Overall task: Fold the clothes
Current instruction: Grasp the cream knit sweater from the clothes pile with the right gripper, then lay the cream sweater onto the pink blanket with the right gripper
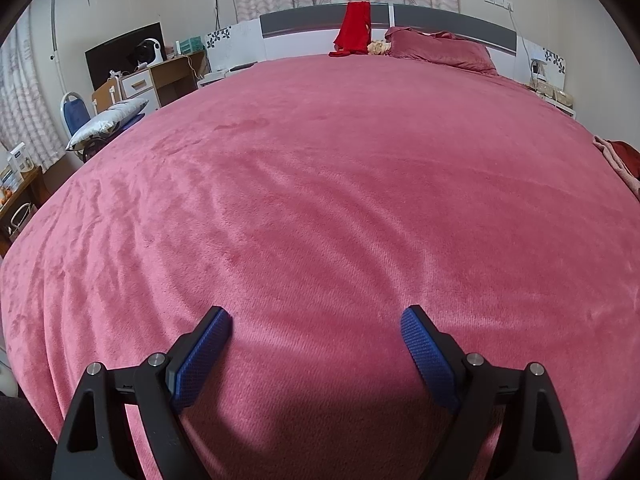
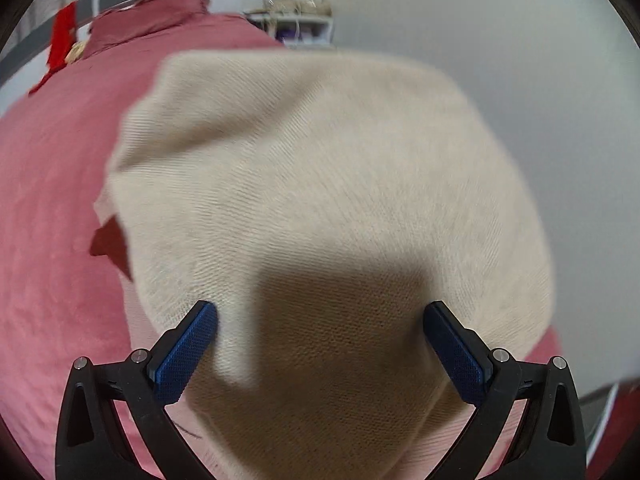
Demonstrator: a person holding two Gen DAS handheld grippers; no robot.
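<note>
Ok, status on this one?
Left gripper open over bare pink bedspread. Right gripper open above beige knit garment. Nothing in the way.

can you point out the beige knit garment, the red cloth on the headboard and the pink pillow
beige knit garment (image 2: 320,184): right wrist view, middle of its knit surface, above the shadow.
red cloth (image 1: 355,28): left wrist view, middle of the part hanging over the headboard.
pink pillow (image 1: 444,50): left wrist view, middle of its top face.
</note>
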